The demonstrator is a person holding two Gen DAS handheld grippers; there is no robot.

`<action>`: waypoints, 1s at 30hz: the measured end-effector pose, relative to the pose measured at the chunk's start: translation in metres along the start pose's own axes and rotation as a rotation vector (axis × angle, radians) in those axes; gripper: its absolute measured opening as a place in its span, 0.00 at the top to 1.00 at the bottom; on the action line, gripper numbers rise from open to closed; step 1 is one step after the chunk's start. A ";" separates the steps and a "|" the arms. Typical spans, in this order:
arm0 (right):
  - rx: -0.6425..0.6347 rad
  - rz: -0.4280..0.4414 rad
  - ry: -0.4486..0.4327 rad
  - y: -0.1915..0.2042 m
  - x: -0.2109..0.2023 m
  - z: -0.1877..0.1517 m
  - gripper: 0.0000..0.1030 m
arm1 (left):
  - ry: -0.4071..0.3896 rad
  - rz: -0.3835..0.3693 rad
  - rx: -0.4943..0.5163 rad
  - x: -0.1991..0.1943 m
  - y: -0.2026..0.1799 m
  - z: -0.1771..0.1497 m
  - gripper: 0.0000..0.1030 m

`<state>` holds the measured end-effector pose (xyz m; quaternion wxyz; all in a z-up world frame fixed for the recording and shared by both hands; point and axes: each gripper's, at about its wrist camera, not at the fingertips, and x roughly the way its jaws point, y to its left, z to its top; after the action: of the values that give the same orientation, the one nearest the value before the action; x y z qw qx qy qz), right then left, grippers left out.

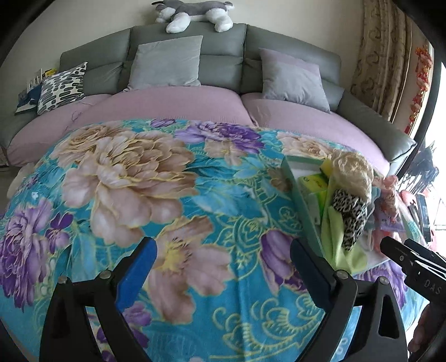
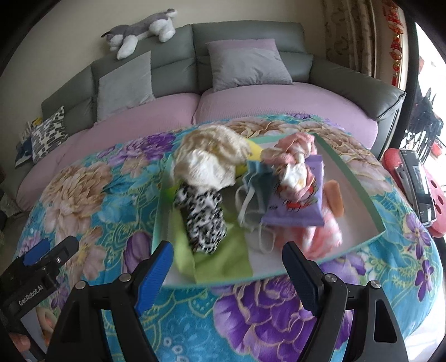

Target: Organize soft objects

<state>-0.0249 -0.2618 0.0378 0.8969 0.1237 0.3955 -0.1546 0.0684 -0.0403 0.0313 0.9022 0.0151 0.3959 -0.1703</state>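
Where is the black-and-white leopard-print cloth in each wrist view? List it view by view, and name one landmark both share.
Left wrist: the leopard-print cloth sits right of centre, on a green cloth in the tray.
Right wrist: the cloth lies just left of centre, near the tray's front left, ahead of the open right gripper.
Shared landmark: the plush husky on the sofa back.

Both wrist views face the sofa (image 1: 195,55), sharing the floral blanket (image 2: 278,320).
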 end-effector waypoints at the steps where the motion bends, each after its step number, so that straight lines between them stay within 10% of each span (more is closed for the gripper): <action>1: -0.005 -0.001 0.003 0.002 -0.001 -0.003 0.19 | 0.010 0.013 -0.001 0.000 0.001 -0.002 0.06; 30: -0.003 0.005 0.055 0.004 -0.012 -0.041 0.19 | 0.072 0.113 0.049 -0.018 0.010 -0.042 0.06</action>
<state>-0.0586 -0.2418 0.0196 0.8863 0.1274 0.4198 -0.1482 0.0310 -0.0189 0.0143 0.8950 0.0656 0.4223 -0.1279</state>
